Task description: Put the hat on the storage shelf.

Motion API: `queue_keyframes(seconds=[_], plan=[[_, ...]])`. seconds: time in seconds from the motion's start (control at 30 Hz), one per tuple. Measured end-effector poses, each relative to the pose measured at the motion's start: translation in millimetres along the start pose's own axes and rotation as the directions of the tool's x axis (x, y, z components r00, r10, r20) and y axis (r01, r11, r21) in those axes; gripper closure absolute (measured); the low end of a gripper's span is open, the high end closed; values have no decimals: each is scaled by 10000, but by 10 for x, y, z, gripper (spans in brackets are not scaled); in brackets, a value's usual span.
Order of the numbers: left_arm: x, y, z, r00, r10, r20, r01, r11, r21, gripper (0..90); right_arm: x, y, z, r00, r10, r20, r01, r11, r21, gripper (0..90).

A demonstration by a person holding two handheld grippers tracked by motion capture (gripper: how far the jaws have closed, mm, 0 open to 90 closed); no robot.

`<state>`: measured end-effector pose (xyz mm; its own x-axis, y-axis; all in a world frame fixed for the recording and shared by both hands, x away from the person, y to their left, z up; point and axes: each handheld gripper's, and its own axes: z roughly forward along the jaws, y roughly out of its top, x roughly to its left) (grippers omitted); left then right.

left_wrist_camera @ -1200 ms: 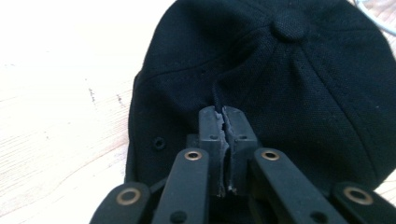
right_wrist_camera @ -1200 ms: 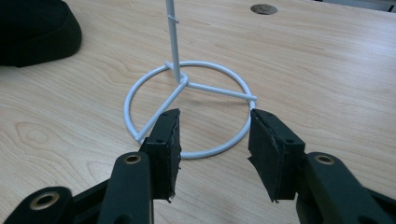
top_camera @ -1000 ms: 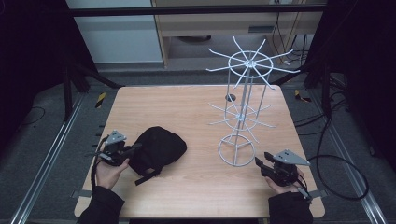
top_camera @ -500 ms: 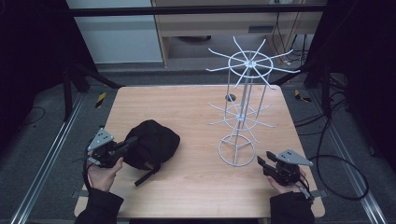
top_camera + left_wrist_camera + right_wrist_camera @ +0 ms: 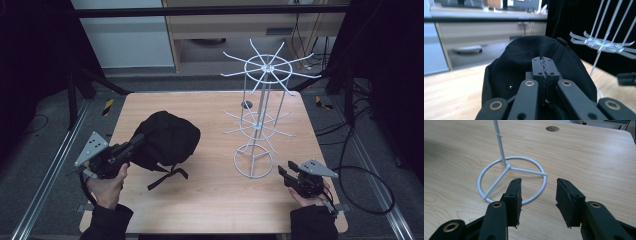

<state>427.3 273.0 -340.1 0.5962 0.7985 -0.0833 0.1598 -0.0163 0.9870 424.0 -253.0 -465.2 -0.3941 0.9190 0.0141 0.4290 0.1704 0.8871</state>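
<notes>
A black cap (image 5: 169, 139) is lifted at the left of the wooden table (image 5: 210, 205), its strap (image 5: 167, 177) trailing down to the tabletop. My left gripper (image 5: 137, 142) is shut on the cap's edge; in the left gripper view the jaws (image 5: 542, 62) stand pressed together against the cap (image 5: 524, 55). A white wire display stand (image 5: 260, 100) rises at the right of the table. My right gripper (image 5: 284, 171) rests open just in front of the stand's base ring (image 5: 506, 167), with nothing between its fingers (image 5: 538, 188).
A small dark round disc (image 5: 246, 104) sits on the table behind the stand. The stand's wire arms (image 5: 604, 43) spread out at two levels. Cabinets (image 5: 125, 40) stand beyond the far edge.
My left gripper has risen and drawn back to the left with the cap, which has come up off the table and tilted. The right gripper has stayed where it was.
</notes>
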Motion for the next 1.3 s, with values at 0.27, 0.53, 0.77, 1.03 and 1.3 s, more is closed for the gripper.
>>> queue_keyframes(seconds=[0.27,0.53,0.77,1.03,1.3], plan=[[-80,294,-22,9989,-378,265,414,9876,-1512,895,-33,-2,-6,10000,13,96,-13,10000,-63,561],[-151,548,19,9942,-854,652,1006,9530,-2859,895,-74,-9,-11,9998,98,155,-97,9999,-65,561],[-230,772,7,9879,-1065,1125,1421,9121,-3847,896,-75,-13,0,9998,80,166,-80,10000,-19,562],[-312,994,-50,9842,-1123,1366,1651,8608,-4815,896,-77,-15,4,9999,76,153,-76,10000,-18,562],[-372,1226,-55,9842,-1049,1427,1654,8329,-5282,896,-75,-16,8,9999,96,113,-96,10000,6,562]])
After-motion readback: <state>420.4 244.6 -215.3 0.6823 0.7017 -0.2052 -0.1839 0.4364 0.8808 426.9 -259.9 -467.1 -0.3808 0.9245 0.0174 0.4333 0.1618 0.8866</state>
